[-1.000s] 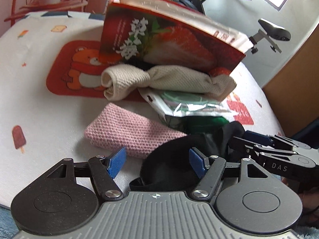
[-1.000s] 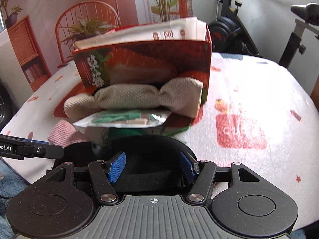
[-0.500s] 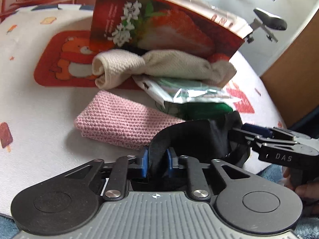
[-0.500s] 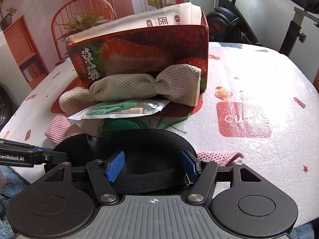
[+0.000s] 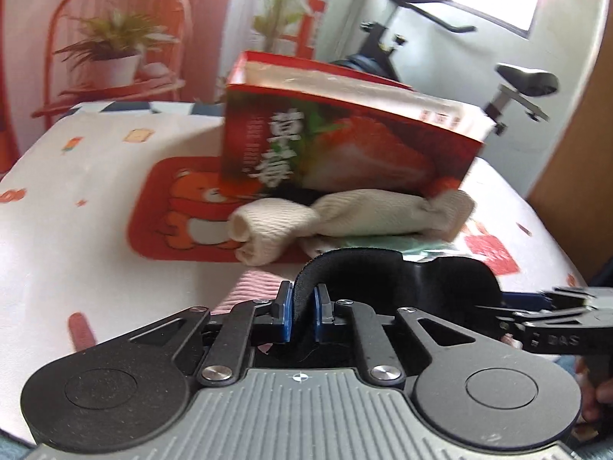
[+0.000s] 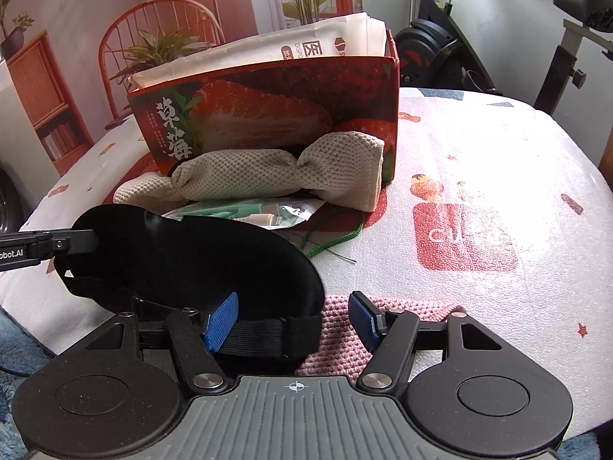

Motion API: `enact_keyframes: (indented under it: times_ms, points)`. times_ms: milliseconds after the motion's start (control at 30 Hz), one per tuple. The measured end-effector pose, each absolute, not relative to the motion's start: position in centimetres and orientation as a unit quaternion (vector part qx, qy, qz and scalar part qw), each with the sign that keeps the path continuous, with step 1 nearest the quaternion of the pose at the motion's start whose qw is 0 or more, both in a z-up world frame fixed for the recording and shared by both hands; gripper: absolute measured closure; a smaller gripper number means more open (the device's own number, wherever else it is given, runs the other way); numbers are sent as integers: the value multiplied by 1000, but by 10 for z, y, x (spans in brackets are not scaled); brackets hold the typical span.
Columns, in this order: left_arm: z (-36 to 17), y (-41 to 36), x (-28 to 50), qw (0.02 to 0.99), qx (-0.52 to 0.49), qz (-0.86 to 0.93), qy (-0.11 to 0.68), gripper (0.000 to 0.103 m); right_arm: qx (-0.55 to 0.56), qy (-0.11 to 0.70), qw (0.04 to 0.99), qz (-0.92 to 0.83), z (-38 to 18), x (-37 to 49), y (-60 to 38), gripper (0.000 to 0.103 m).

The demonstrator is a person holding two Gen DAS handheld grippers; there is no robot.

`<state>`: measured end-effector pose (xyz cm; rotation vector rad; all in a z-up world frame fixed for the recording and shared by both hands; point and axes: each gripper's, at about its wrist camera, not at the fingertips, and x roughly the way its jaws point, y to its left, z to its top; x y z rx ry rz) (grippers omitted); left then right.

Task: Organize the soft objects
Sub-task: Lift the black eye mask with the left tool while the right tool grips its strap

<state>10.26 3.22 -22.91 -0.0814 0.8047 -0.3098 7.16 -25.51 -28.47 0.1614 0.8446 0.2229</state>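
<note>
My left gripper (image 5: 302,308) is shut on the edge of a black eye mask (image 5: 402,280) and holds it above the table. In the right wrist view the mask (image 6: 184,260) hangs from the left gripper's tip (image 6: 72,243) at the left. My right gripper (image 6: 293,318) is open, with the mask's elastic strap (image 6: 264,335) between its fingers. A pink knitted cloth (image 6: 383,329) lies under it. A beige rolled towel (image 6: 279,176) and a plastic packet (image 6: 249,214) lie against a red strawberry box (image 6: 268,115).
A white bag (image 6: 299,50) stands in the box. A green cord (image 6: 337,237) lies right of the packet. The table has a white printed cover (image 6: 479,191) with its front edge near me. A chair and exercise bike stand behind.
My left gripper shut on the mask's edge and lifted it up and leftward. My right gripper stayed open; the pink cloth now shows beneath it.
</note>
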Motion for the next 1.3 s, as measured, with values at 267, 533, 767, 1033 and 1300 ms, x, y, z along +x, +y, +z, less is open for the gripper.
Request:
enact_keyframes:
  times_ms: [267, 533, 767, 1033, 1300]
  points:
    - [-245, 42, 111, 892, -60, -137, 427, 91, 74, 396, 904, 140, -281, 70, -249, 65]
    - [-247, 45, 109, 888, -69, -142, 433, 90, 70, 390, 906, 148, -274, 68, -245, 79]
    - [-218, 51, 93, 921, -75, -143, 355, 91, 85, 342, 924, 147, -254, 59, -253, 92]
    - [-217, 40, 91, 923, -58, -156, 346, 91, 79, 314, 934, 153, -244, 59, -252, 95]
    - [-227, 44, 93, 912, -68, -161, 371, 91, 82, 326, 929, 152, -250, 59, -251, 95]
